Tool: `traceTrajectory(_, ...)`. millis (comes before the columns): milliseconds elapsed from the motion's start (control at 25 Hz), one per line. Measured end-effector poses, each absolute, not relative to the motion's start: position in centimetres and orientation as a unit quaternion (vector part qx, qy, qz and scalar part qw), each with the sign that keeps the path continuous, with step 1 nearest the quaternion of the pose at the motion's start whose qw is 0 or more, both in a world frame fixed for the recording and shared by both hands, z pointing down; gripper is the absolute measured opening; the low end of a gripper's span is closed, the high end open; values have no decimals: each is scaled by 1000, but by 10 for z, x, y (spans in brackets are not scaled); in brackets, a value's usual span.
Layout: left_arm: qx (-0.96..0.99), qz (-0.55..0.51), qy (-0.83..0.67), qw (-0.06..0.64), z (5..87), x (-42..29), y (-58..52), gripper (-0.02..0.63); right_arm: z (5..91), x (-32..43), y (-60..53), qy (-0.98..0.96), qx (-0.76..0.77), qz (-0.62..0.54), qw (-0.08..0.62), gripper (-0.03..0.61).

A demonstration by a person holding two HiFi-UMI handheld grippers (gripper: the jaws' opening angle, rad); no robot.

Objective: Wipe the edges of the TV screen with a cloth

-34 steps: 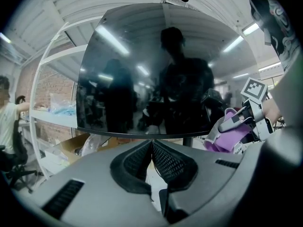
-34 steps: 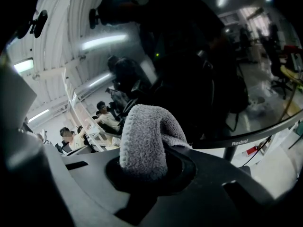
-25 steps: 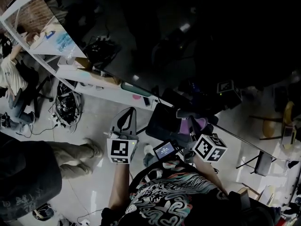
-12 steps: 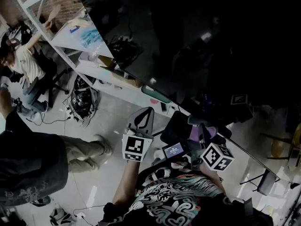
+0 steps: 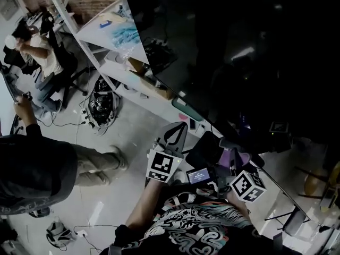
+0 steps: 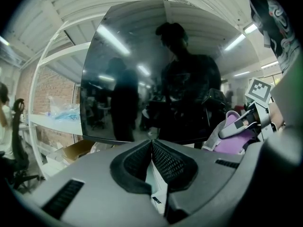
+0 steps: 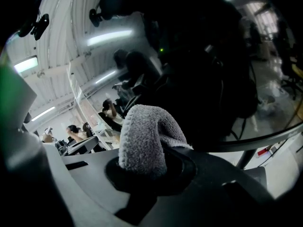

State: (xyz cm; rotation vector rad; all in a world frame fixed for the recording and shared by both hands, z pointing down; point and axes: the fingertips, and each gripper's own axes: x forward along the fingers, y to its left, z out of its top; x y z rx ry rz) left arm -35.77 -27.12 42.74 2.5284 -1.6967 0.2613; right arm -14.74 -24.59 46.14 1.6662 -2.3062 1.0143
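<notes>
Nearest the camera, the wearer's patterned shirt (image 5: pixel 196 227) fills the bottom of the head view, well short of the TV screen (image 5: pixel 239 52). Just ahead of it, the left gripper (image 5: pixel 178 127) points up toward the screen's lower edge without reaching it. In the left gripper view its two ribbed pads (image 6: pixel 165 162) are pressed flat together with nothing between them, so the left gripper (image 6: pixel 151 144) is clenched and empty. A small lit display (image 5: pixel 199 175) sits between the two marker cubes, on the near side of the screen.

The right gripper (image 5: pixel 231 154) is closer to the screen's bottom edge and is clamped on the cloth (image 5: pixel 234 159), which looks purple from the head. In the right gripper view a folded hump of the towelling cloth (image 7: pixel 142 138) stands up out of the right gripper (image 7: pixel 147 167), directly in front of the dark glass (image 7: pixel 203 56). Whether the cloth touches the screen cannot be told. From the left gripper view the cloth (image 6: pixel 233 137) lies at the lower right corner of the screen (image 6: pixel 142 79), which reflects the wearer's dark figure.

To the left of the screen stands a white shelf unit (image 5: pixel 111 31), and a tangle of cables (image 5: pixel 101 105) lies on the floor below it. Farther left of the screen a person in a dark top (image 5: pixel 32 174) stands, and beyond the shelves another person (image 5: pixel 40 52) sits.
</notes>
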Motion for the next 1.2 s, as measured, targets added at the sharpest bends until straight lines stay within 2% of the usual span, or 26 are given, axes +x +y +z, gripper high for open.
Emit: traceTrajectory(1200,870,89,-481,57,435,-406,-305,18,458,-192,-269,-732,588,340,56,61)
